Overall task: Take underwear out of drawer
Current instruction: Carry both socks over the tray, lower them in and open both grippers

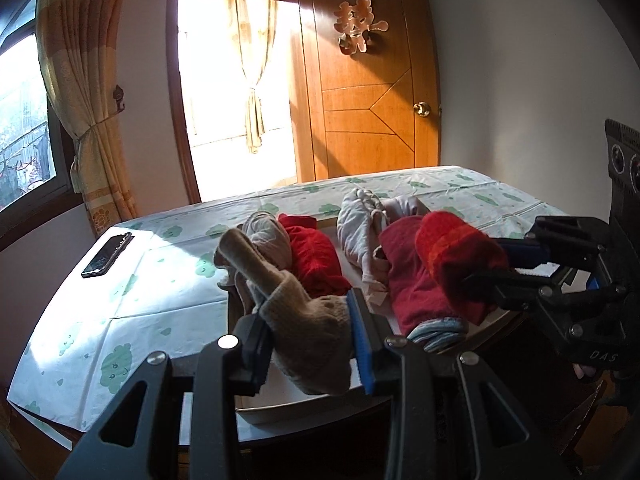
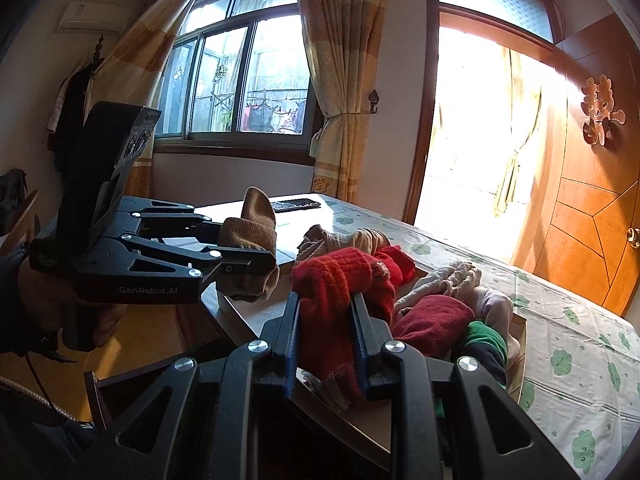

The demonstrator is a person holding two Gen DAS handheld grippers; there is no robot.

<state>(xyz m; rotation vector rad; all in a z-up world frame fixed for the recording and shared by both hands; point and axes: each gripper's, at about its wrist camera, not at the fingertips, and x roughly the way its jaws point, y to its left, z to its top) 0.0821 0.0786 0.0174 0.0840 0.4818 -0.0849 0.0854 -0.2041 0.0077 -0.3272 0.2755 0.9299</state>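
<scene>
Left wrist view: the left tool (image 1: 312,344) clamps a tan knit garment (image 1: 308,332) over the drawer (image 1: 320,398) front edge; right wrist view: the right tool (image 2: 326,320) grips a red knit garment (image 2: 336,280) above the heaped drawer (image 2: 520,344) beside the worktop (image 2: 580,360).

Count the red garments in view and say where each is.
3. A bright red one is held in the right jaws; a red one lies mid-drawer beside beige pieces; a darker red one lies under the right gripper. More may be buried.
</scene>
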